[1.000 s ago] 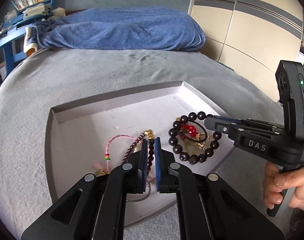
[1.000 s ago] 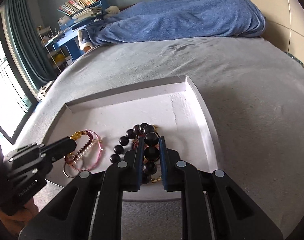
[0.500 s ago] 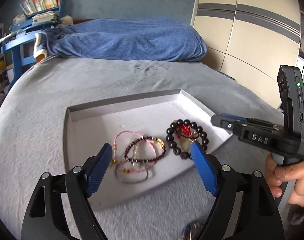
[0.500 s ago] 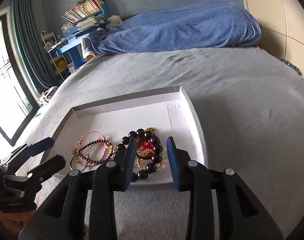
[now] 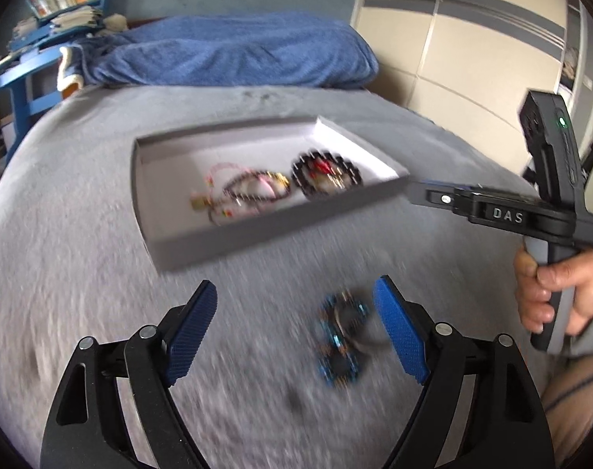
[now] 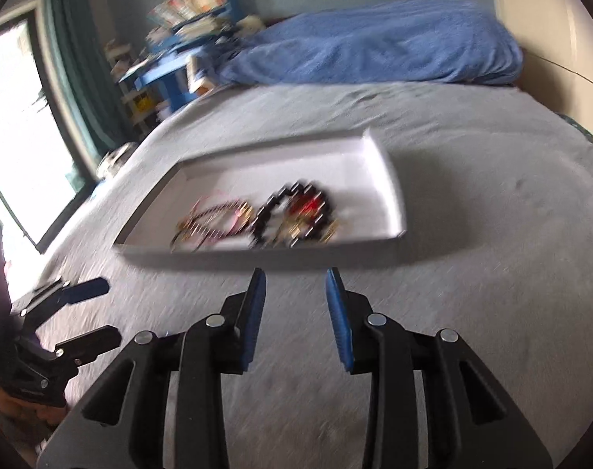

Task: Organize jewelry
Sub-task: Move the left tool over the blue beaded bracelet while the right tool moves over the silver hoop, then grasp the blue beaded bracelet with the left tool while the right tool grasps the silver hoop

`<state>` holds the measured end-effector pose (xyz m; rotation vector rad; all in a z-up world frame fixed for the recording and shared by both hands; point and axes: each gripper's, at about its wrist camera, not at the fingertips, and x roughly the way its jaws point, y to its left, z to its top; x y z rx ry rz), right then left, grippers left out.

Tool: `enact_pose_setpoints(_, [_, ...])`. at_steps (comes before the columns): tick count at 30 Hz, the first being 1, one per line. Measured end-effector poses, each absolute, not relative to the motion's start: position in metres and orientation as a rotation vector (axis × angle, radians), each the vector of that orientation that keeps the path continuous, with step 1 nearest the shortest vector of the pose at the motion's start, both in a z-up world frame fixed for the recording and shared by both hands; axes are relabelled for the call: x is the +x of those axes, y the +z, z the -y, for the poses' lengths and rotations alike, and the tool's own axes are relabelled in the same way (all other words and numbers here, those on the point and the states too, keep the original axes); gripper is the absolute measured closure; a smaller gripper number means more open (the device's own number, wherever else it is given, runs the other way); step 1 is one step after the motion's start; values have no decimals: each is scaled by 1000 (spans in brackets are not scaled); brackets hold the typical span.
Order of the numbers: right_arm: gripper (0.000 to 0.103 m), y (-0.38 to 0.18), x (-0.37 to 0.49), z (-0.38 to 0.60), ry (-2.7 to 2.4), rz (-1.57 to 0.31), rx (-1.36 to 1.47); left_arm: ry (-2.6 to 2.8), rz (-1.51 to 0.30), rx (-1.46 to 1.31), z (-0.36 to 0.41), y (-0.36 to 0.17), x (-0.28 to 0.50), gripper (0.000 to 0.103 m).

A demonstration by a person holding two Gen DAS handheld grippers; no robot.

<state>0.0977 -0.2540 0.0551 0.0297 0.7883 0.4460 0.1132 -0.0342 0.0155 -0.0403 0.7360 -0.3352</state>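
your left gripper (image 5: 292, 306) hangs over the bare grey bed (image 5: 62, 273) in front of the tray's near edge, its fingers (image 5: 191, 324) spread wide with nothing pinched; within the past second they opened out from nearly pressed together. just inside the right finger, lying loose on the bed, is a blurred blue beaded bracelet (image 5: 341, 342), which looks like the next piece to collect. in the white tray (image 5: 234, 242) the thin pink and dark strands (image 5: 242, 191) sit toward the near left, and the big dark-bead bracelet with red and gold bits (image 5: 325, 174) lies just to their right, near the tray's near right corner. further right, your right gripper (image 6: 294, 308) also sits short of the tray's near edge, its fingers (image 6: 337, 312) partly parted and empty, having just widened a little. to do this step well, centre the left gripper over the blue bracelet first, since it now lies off to one side of the gap, then lower until both fingers bracket a section of beads rather than the whole loop. close slowly so the beads do not roll out, and press lightly into the soft bed cover without snagging it. lift straight up before crossing the tray wall, and set it in the bare far half of the tray, well apart from the other pieces. keep the right gripper clear of that path.
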Motion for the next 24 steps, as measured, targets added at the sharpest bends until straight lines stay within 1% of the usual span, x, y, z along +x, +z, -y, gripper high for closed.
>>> enact_pose_setpoints(4, [68,48,85,237,503,-824,-44,-347,-760,-11,36,10,98,21])
enact_pose_setpoints(6, [68,46,81,229,516,-837,-78,-367,-790,2,38,5,95,36])
enact_pose_setpoints(7, [68,44,77,226,517,-842,-97,-376,-797,5,39,4,94,37])
enact_pose_setpoints(14, [68,38,73,225,534,-868,-93,-396,-843,61,53,-6,95,38])
enact_pose_setpoints(15, [68,37,73,225,541,-873,-89,-387,-858,76,55,-9,97,42])
enact_pose_setpoints(16, [68,35,73,225,559,-883,-78,-372,-870,94,58,-12,98,49])
enact_pose_setpoints(17, [68,33,72,223,570,-888,-79,-353,-875,106,58,-13,99,59])
enact_pose_setpoints(18, [68,33,72,222,576,-890,-83,-340,-870,111,58,-14,99,72])
enact_pose_setpoints(19, [68,32,71,220,587,-894,-88,-335,-865,101,56,-13,99,80])
enact_pose_setpoints(20, [68,32,70,217,598,-896,-91,-325,-857,79,51,-12,98,84])
enact_pose_setpoints(24, [68,31,67,205,653,-902,-102,-276,-834,19,37,-9,97,86])
